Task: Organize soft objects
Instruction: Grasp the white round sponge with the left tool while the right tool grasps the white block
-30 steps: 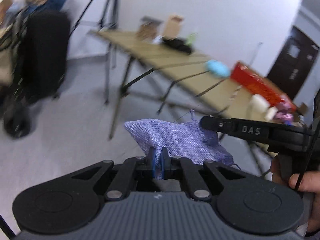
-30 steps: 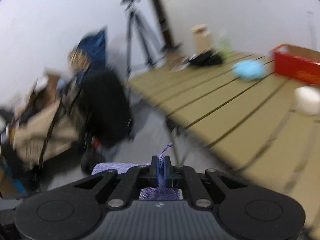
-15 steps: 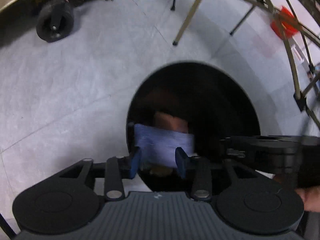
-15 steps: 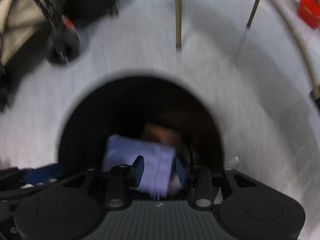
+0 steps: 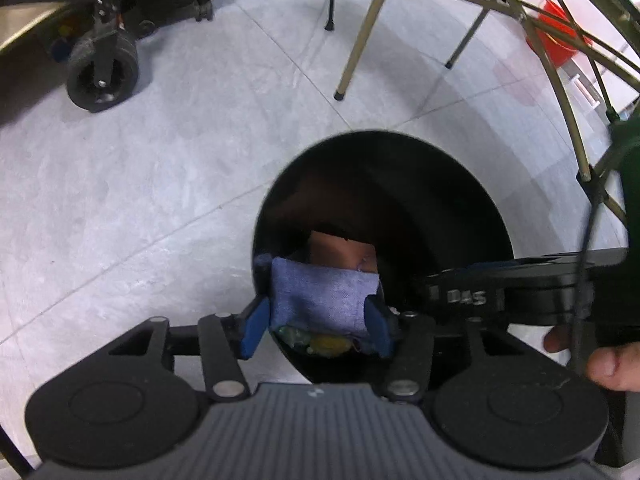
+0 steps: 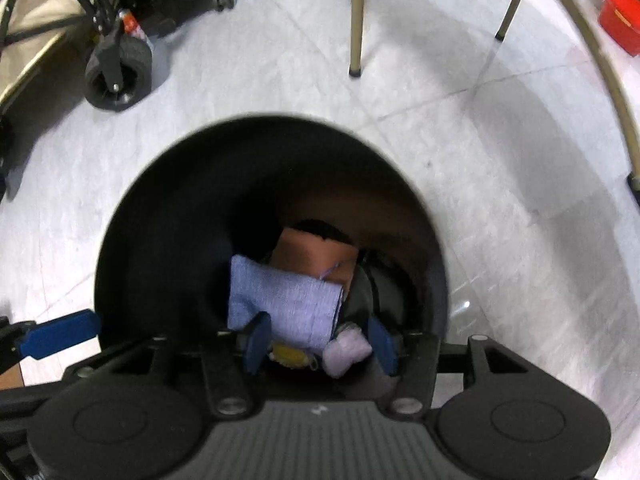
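Note:
A purple cloth bag (image 5: 324, 298) (image 6: 284, 306) lies loose inside a round black bin (image 5: 400, 138) (image 6: 276, 120) on the floor. It rests on a brown item (image 6: 316, 256), with a yellow item (image 6: 290, 354) and a pale pink soft item (image 6: 346, 352) beside it. My left gripper (image 5: 316, 324) hangs open over the bin's near rim, its blue pads on either side of the bag but above it. Over the bin's mouth my right gripper (image 6: 318, 344) is open too, with nothing in it. One blue finger (image 6: 60, 336) of the left gripper shows at the left edge of the right wrist view.
Tan table legs (image 5: 360, 36) (image 6: 356, 16) stand on the pale tiled floor beyond the bin. A black cart wheel (image 5: 102, 70) (image 6: 118, 72) is at far left and a red bucket (image 5: 556, 28) at far right. A person's hand (image 5: 600, 360) holds the right gripper.
Both grippers held the purple bag at table height a second ago. They tipped down over the black bin and opened, and the bag now lies in the bin.

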Available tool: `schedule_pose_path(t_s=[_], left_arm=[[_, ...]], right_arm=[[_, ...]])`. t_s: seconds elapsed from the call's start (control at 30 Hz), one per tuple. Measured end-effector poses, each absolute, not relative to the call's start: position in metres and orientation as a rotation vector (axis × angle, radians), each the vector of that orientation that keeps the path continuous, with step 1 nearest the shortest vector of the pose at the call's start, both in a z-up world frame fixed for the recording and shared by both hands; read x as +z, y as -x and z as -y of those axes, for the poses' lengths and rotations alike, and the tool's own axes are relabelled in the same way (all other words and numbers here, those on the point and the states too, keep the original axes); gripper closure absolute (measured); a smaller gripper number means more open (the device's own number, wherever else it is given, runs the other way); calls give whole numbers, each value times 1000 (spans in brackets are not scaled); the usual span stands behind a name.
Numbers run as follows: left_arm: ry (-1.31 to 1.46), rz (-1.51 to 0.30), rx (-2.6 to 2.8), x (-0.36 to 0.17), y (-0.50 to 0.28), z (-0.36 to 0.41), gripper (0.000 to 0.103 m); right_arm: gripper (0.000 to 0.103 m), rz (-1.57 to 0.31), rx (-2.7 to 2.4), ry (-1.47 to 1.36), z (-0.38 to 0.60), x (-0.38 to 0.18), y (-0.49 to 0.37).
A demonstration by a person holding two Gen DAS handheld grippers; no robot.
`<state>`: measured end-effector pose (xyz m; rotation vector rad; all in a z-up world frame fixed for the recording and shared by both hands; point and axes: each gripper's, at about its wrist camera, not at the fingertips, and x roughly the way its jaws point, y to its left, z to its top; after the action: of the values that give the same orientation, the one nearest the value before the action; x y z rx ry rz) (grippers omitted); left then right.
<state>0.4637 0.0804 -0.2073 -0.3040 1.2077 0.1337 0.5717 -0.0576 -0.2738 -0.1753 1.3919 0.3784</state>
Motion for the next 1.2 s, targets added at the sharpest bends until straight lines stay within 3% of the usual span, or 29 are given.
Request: schedule_pose_path(t_s=[0.13, 0.27, 0.4, 0.57, 0.77, 0.87, 0.93, 1.13, 1.2], left_arm=[[315, -1104, 99, -172, -452, -81, 28], [306, -981, 87, -131, -439, -75, 28], [239, -730, 48, -77, -414, -47, 27], [104, -340, -89, -15, -372, 12, 9], [98, -206, -267, 10, -366, 73, 2], [83, -235, -352, 13, -394, 103, 0], [39, -265, -407, 14, -428, 132, 0], [-112, -381, -557, -2, -553, 216, 0], [-130, -428, -561, -14, -589, 235, 1]], right_arm=[[49, -1272, 407, 159, 76, -239, -567], [49, -1134, 409, 175, 99, -206, -554], [49, -968, 425, 108, 130, -158, -533], [47, -642, 403, 2, 184, -75, -487], [34, -293, 127, -143, 284, -6, -422], [30, -263, -5, -215, 326, 6, -414], [22, -300, -58, -255, 347, 10, -425], [23, -476, -14, -347, 405, 11, -514], [27, -559, 19, -370, 417, 0, -554]])
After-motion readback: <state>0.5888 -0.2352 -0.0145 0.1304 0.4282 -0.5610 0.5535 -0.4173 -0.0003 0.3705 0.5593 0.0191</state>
